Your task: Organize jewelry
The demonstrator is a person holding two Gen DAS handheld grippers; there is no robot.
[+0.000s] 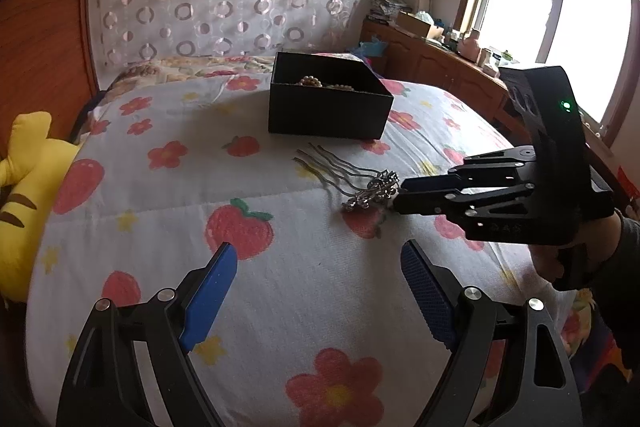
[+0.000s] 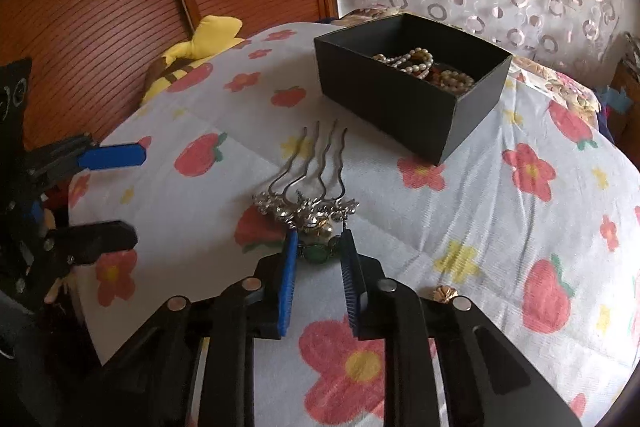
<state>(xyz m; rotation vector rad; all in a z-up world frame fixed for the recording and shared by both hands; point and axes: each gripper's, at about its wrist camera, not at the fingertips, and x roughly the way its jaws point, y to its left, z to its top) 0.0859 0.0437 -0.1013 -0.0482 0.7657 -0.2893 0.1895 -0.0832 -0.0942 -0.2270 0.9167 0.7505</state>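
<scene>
A silver hair comb (image 2: 308, 207) with wavy tines and a jewelled head lies on the flowered quilt (image 2: 480, 211), tines toward the black box (image 2: 384, 107). My right gripper (image 2: 319, 241) is shut on the comb's head, its blue pads against a pearl and a green stone there. In the left wrist view the right gripper (image 1: 398, 197) meets the hair comb (image 1: 374, 191) from the right. Pearl strands (image 2: 416, 61) lie inside the box (image 1: 328, 115). My left gripper (image 1: 320, 255) hovers open over bare quilt, nearer than the comb, holding nothing.
A small gold ornament (image 2: 444, 294) lies on the quilt beside my right finger. A yellow plush toy (image 1: 28, 163) sits at the bed's left edge by the wooden wall. A cluttered wooden cabinet (image 1: 440, 63) stands under the window at right.
</scene>
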